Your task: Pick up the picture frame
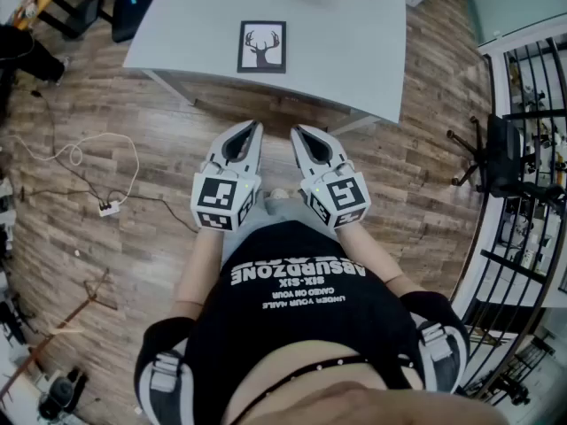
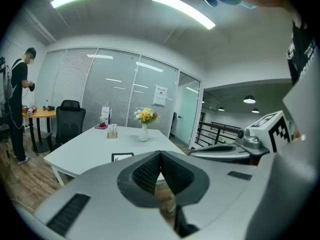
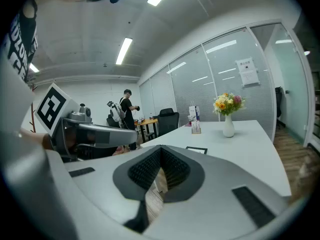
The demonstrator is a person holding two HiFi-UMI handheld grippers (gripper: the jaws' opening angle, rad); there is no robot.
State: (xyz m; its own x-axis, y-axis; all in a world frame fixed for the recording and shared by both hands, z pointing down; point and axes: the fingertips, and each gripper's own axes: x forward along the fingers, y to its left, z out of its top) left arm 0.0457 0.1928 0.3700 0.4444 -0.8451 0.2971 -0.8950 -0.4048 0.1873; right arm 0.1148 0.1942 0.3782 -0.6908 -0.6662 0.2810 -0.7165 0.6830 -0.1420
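Note:
A black picture frame with a deer drawing lies flat near the front edge of a white table. It shows small in the left gripper view and in the right gripper view. Both grippers hang side by side above the wooden floor, short of the table. My left gripper is shut and empty. My right gripper is shut and empty too. Each one's jaws meet tip to tip, with nothing between them.
A white vase of flowers and a small stand sit further back on the table. A black office chair stands beyond it, with a person at a round table. Cables and a power strip lie on the floor at left; black railing at right.

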